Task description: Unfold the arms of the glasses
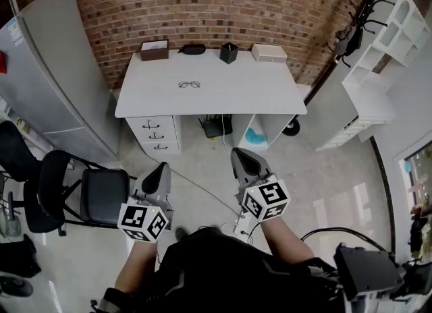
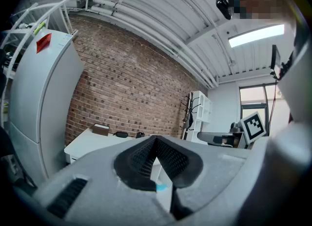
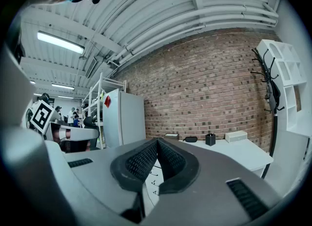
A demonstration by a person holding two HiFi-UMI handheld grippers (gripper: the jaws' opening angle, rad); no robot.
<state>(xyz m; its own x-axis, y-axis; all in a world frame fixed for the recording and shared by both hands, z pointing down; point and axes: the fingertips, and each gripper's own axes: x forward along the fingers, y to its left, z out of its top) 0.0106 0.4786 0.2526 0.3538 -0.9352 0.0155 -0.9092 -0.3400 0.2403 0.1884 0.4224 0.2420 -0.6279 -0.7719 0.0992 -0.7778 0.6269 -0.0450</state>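
**Glasses far off, both claws shut**

The white tabletop (image 1: 223,96) sits in the upper middle of the frame. A black chair (image 1: 101,195) stands at the lower left. The left claw (image 1: 159,172) and the right claw (image 1: 243,161) hang low in the frame. Both are squeezed shut with nothing in them. The glasses (image 1: 190,84) lie on the tabletop, well apart from the claws. They look thin. A hard pinch could bend an arm, or a shut claw could push them away.
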